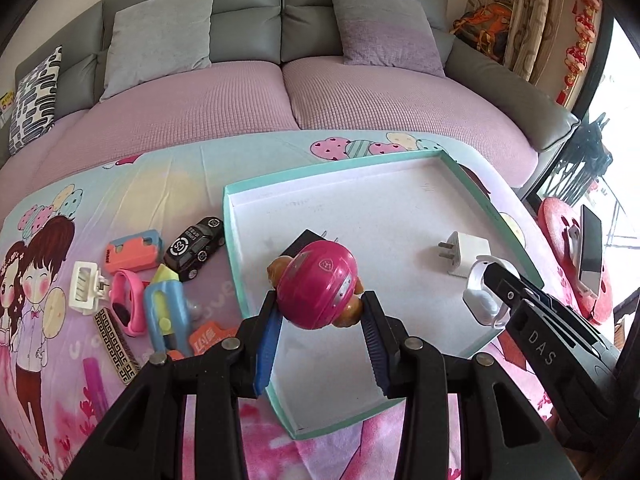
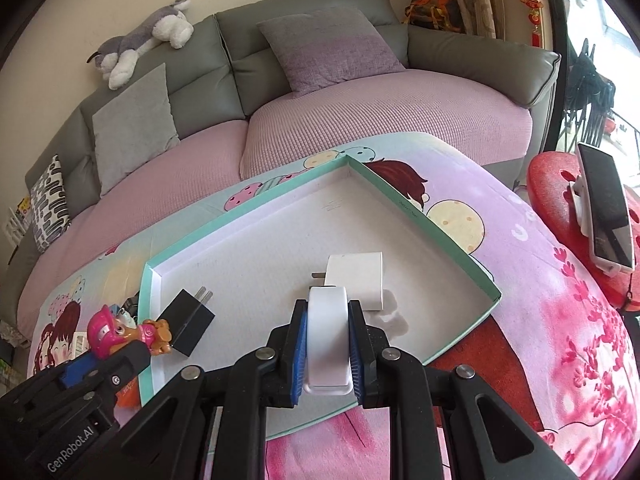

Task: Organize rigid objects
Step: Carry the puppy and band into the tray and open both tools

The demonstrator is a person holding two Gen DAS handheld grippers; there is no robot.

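My left gripper is shut on a toy puppy with a pink helmet, held above the near left part of the teal-rimmed white tray. My right gripper is shut on a white band-shaped device, over the tray's near right side. In the tray lie a black plug adapter, partly hidden behind the toy in the left wrist view, and a white plug adapter. The toy puppy and left gripper show at the lower left of the right wrist view.
Left of the tray on the cartoon-print cloth lie a black toy car, an orange-blue case, a white hair claw, a pink band, a blue-yellow cutter and a patterned bar. A sofa stands behind; a phone on a red stool is right.
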